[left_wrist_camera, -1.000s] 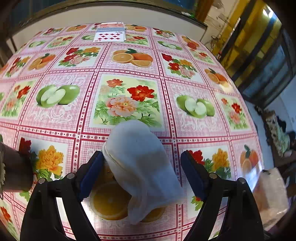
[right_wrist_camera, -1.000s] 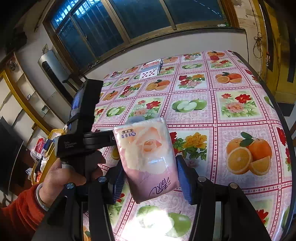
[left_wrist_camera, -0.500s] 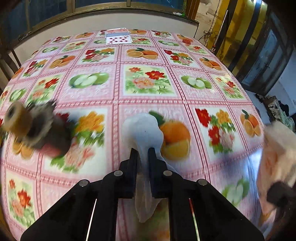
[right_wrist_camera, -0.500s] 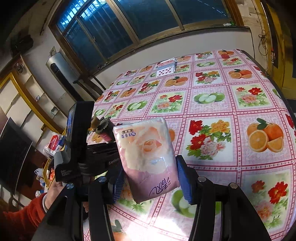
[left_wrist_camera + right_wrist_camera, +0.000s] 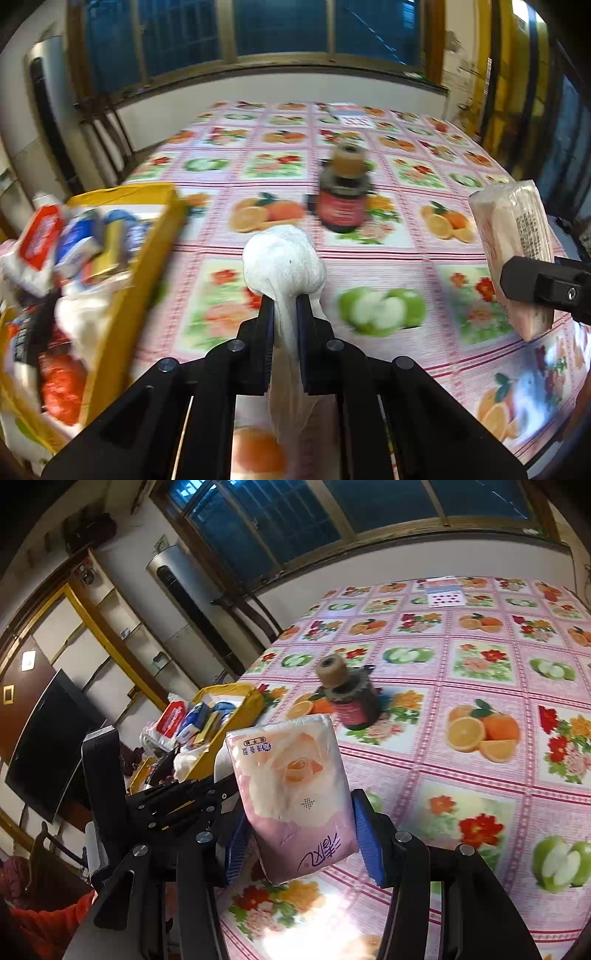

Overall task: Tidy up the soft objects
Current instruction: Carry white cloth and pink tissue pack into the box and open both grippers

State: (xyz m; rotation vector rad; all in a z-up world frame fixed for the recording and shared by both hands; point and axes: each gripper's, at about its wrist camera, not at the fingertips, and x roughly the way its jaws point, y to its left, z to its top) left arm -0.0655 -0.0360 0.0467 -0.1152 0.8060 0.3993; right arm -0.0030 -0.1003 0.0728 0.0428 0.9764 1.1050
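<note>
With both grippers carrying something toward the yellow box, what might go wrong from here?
The left gripper pinches only a thin neck of the white cloth; the cloth may slip free. The yellow box already looks crowded, so things may spill. The dark bottle stands near the path, and the tissue pack could knock it.

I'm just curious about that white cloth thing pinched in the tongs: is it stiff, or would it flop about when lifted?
Probably floppy: the white cloth bunches into a ball above the left tongs and hangs limp below them. Likely light too, since a narrow pinch holds it. It seems unlikely to break.
</note>
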